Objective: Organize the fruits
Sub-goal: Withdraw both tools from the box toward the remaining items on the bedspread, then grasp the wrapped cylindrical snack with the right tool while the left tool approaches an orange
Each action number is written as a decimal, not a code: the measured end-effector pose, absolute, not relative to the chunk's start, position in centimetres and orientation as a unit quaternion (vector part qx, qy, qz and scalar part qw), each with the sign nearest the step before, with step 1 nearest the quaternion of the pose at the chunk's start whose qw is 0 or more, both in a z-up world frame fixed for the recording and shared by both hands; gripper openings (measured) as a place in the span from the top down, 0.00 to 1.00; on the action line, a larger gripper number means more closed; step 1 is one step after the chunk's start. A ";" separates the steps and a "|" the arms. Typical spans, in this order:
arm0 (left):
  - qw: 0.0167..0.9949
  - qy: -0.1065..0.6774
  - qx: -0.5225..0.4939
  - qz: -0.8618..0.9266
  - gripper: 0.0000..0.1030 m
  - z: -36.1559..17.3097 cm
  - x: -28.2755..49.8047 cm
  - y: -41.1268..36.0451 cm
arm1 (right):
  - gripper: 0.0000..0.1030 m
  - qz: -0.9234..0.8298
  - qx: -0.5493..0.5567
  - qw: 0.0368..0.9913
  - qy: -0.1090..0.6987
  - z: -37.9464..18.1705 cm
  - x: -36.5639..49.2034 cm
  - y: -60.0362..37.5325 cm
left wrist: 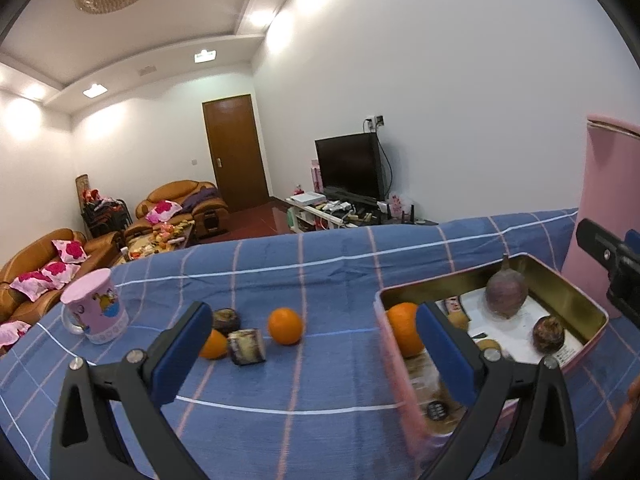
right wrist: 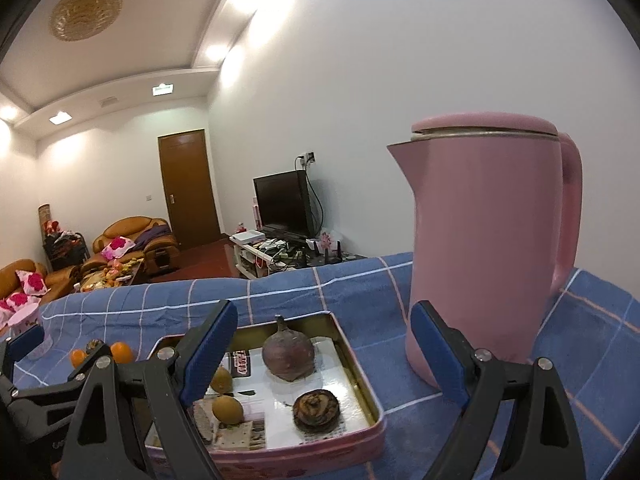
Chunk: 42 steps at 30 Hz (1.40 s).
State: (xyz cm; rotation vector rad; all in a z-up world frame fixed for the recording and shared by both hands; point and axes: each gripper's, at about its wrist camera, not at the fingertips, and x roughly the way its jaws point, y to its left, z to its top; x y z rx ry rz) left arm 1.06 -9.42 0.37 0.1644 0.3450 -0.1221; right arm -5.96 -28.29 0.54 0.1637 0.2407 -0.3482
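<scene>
A pink tin box point(left wrist: 396, 364) point(right wrist: 360, 364) sits on the blue checked cloth. In it lie an orange point(left wrist: 404, 328), a large purple round fruit point(left wrist: 506, 294) point(right wrist: 289, 352), a dark wrinkled fruit point(left wrist: 549, 335) point(right wrist: 317, 408) and small brown fruits point(right wrist: 227, 409). On the cloth left of the box lie an orange point(left wrist: 285, 326), a second orange point(left wrist: 214, 345), a dark fruit point(left wrist: 226, 320) and a cut dark piece point(left wrist: 246, 346). My left gripper point(left wrist: 312, 356) is open and empty above the cloth, its right finger over the box. My right gripper point(right wrist: 324, 360) is open and empty above the box.
A tall pink kettle point(right wrist: 488, 248) point(left wrist: 600, 208) stands right of the box. A pink mug point(left wrist: 95, 306) stands on the cloth at the left. The right gripper's body point(left wrist: 616, 264) shows at the left view's right edge. Sofas and a TV are beyond the table.
</scene>
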 end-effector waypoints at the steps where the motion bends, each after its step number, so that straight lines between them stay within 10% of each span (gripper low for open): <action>1: 0.980 0.170 0.084 -0.061 0.00 0.4 1.1 -9.1 | 0.13 -0.174 0.083 0.974 0.119 0.6 -5.9 -28.0; 34: 0.956 0.266 0.057 0.111 0.00 -2.1 10.9 8.6 | 0.13 -0.062 0.028 0.979 0.193 -0.7 3.3 -12.3; 42: 0.950 0.270 0.093 0.125 0.00 -2.1 11.1 8.4 | 0.31 0.000 0.025 0.967 0.253 -1.9 6.3 -9.6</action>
